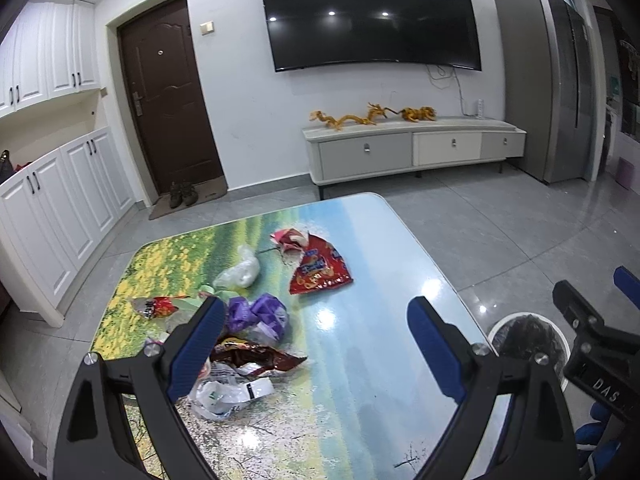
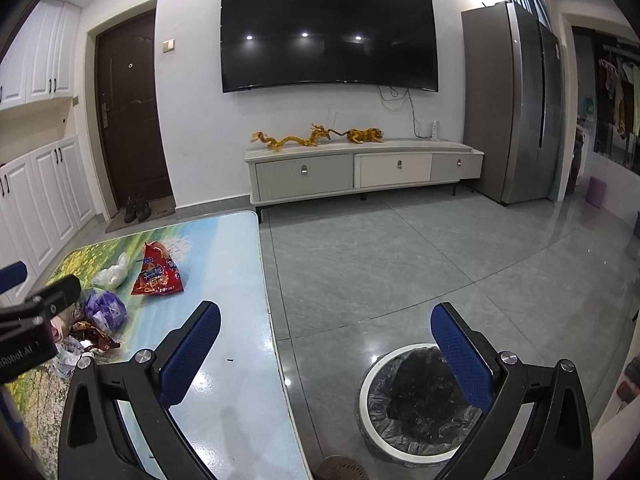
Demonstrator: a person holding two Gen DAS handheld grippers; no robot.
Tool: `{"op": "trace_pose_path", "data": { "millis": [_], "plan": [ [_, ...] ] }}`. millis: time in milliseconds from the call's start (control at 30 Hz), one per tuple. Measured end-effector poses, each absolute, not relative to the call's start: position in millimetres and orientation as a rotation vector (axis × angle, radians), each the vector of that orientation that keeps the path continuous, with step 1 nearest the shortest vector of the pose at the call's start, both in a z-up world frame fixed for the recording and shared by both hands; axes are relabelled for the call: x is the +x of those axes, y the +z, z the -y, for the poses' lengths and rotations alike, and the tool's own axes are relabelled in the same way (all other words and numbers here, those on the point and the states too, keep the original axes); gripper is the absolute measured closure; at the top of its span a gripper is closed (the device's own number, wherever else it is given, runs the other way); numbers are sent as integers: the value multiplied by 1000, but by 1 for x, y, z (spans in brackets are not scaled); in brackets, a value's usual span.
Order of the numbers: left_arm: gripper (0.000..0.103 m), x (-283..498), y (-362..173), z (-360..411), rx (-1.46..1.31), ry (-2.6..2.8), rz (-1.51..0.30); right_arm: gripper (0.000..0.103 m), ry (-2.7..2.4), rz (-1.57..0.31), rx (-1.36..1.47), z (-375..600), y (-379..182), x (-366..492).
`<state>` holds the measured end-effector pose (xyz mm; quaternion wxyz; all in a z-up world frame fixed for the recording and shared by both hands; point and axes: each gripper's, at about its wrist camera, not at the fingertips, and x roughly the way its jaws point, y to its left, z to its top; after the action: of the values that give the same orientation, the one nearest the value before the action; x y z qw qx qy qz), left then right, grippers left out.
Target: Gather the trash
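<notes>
The left gripper is hanging wide open and empty over the wrapper pile lying on the table; the light brown wrapper is likely sliding away instead of being caught. The right gripper is waiting open above the trash bin.

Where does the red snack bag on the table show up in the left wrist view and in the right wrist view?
Left wrist view: the red snack bag lies mid-frame, on the table's far half, beyond the purple wrapper.
Right wrist view: it sits left of centre, near the table's far end.
Shared landmark: the wall television, above and behind the bag in both.
</notes>
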<state>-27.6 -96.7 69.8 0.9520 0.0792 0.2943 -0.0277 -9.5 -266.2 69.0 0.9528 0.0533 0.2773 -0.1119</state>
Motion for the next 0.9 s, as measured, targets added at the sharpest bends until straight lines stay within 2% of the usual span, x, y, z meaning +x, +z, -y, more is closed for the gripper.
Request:
{"op": "trace_pose_path", "data": {
  "millis": [333,900],
  "plan": [
    [10,-22,59,80,129,-121,-618,0,-242,-612,122,260,60,-9],
    [10,-22,42,49,66,-261,-610,0,-381,-599,74,255,75,-16]
  ]
}}
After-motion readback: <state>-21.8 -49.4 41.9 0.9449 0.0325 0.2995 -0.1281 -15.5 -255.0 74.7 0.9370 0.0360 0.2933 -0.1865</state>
